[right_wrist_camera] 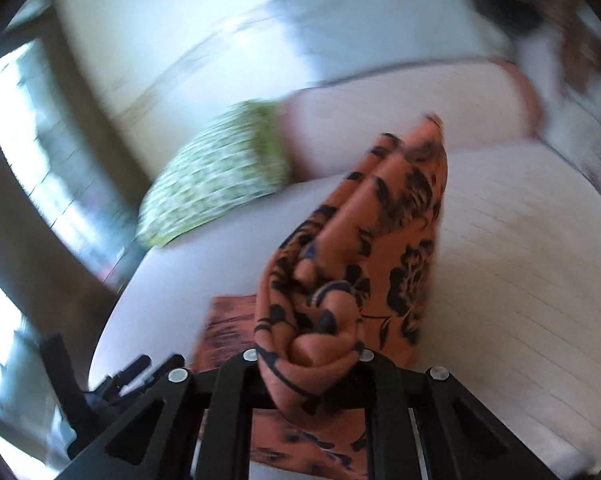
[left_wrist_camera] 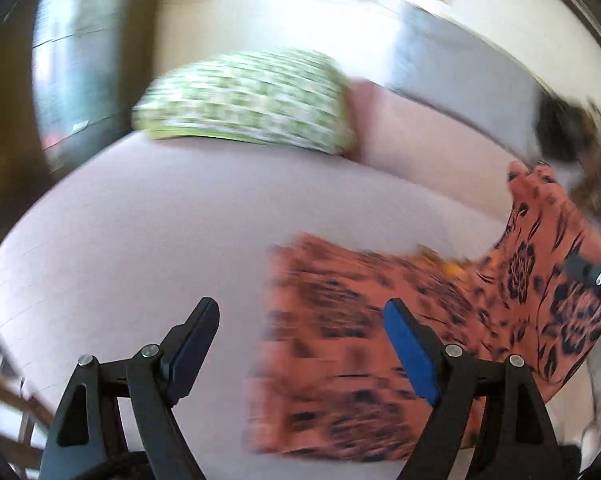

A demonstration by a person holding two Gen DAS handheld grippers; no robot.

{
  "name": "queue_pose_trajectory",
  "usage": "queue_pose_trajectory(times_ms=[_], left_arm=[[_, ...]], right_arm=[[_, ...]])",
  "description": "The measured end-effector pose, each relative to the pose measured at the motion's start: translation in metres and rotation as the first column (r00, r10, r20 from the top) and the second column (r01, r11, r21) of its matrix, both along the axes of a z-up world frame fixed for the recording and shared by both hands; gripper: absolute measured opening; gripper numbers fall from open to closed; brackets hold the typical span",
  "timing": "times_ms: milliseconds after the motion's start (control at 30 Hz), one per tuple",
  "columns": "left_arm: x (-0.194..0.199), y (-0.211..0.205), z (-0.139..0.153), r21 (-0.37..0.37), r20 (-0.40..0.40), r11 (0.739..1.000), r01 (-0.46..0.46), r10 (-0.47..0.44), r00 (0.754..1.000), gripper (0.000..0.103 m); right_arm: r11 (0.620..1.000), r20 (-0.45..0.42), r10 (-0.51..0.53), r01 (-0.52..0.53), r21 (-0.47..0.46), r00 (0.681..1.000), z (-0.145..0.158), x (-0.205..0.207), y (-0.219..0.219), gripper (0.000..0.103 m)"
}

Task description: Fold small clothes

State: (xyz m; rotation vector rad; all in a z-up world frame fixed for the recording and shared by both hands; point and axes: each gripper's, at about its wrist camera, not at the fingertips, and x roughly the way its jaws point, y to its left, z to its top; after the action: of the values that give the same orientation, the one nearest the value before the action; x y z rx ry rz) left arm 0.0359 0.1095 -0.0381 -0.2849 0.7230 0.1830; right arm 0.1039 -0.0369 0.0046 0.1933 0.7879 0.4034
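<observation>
The left tongs (left_wrist_camera: 300, 312) are spread wide, holding nothing. The right tongs (right_wrist_camera: 310, 354) pinch a bunched fold of the orange floral garment (right_wrist_camera: 364, 248), lifted ahead of them; its other part lies on the pale bed (left_wrist_camera: 140, 220), near a green patterned pillow (left_wrist_camera: 252, 100).

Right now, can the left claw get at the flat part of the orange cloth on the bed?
Probably yes. The left claw is open, empty, with the orange cloth lying just ahead to its right; nothing sits between them.
</observation>
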Motion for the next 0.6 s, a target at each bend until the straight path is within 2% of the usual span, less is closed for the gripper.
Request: queue_pose_trajectory(times_ms=[100, 133, 233, 267, 400, 533, 600], left_arm=[[-0.028, 0.055, -0.003, -0.024, -0.018, 0.990, -0.135, 0.135, 0.991, 0.085], [-0.038, 0.073, -0.010, -0.033, -0.043, 0.983, -0.179, 0.177, 0.983, 0.085], [-0.055, 0.100, -0.027, -0.074, -0.095, 0.970, -0.230, 0.223, 0.970, 0.085], [-0.060, 0.103, -0.031, -0.087, -0.104, 0.969, -0.233, 0.224, 0.969, 0.085], [-0.073, 0.111, -0.037, -0.096, -0.095, 0.967, -0.236, 0.227, 0.969, 0.085], [-0.068, 0.105, -0.030, -0.099, -0.060, 0.975, -0.201, 0.195, 0.979, 0.085], [-0.067, 0.099, -0.026, -0.081, -0.036, 0.980, -0.180, 0.178, 0.983, 0.085]], right_arm=[[0.990, -0.076, 0.127, -0.132, -0.058, 0.989, -0.038, 0.006, 0.067, 0.014], [0.978, -0.143, 0.169, -0.183, -0.098, 0.975, -0.071, 0.011, 0.095, 0.014], [0.959, -0.355, 0.194, -0.253, -0.129, 0.915, -0.151, 0.025, 0.128, 0.015], [0.959, -0.317, 0.189, -0.244, -0.143, 0.929, -0.148, 0.020, 0.131, 0.014], [0.966, -0.244, 0.201, -0.234, -0.113, 0.949, -0.108, 0.017, 0.126, 0.014], [0.977, -0.130, 0.197, -0.205, -0.059, 0.972, -0.056, 0.005, 0.120, 0.014], [0.978, -0.104, 0.204, -0.207, -0.028, 0.974, -0.049, -0.006, 0.121, 0.014]])
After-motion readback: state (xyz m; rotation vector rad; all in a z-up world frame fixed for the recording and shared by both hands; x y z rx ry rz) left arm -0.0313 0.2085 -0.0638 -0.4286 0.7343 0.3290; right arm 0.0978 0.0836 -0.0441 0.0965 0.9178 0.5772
